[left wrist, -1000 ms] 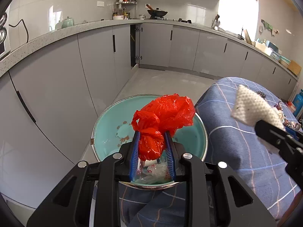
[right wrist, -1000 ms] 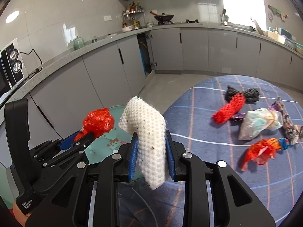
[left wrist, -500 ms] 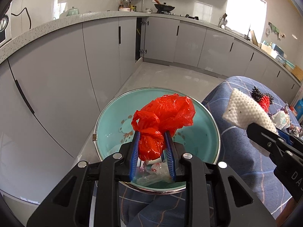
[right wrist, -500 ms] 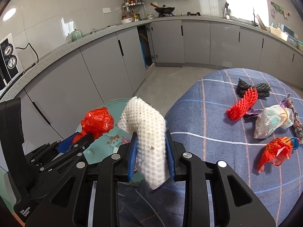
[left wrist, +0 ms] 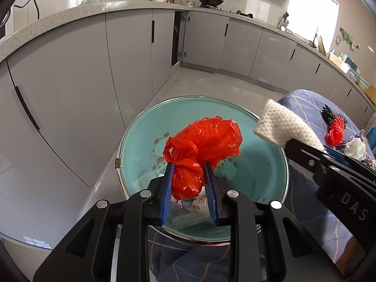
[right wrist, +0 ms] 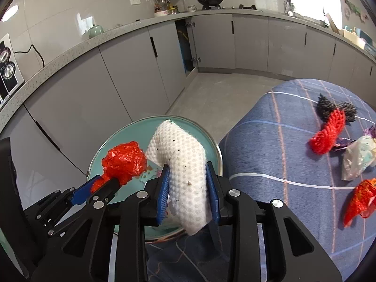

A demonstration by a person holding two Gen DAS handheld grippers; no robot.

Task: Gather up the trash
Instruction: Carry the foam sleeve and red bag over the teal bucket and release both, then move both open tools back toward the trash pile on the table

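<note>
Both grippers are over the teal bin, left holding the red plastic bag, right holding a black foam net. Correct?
Not quite. The right gripper holds a white foam net, not black, as the right wrist view shows; its jaws are opening. The left gripper does hold the red plastic bag over the teal bin.

Grey cabinets [left wrist: 77, 75] (glossy), bright window [left wrist: 312, 14]
</note>
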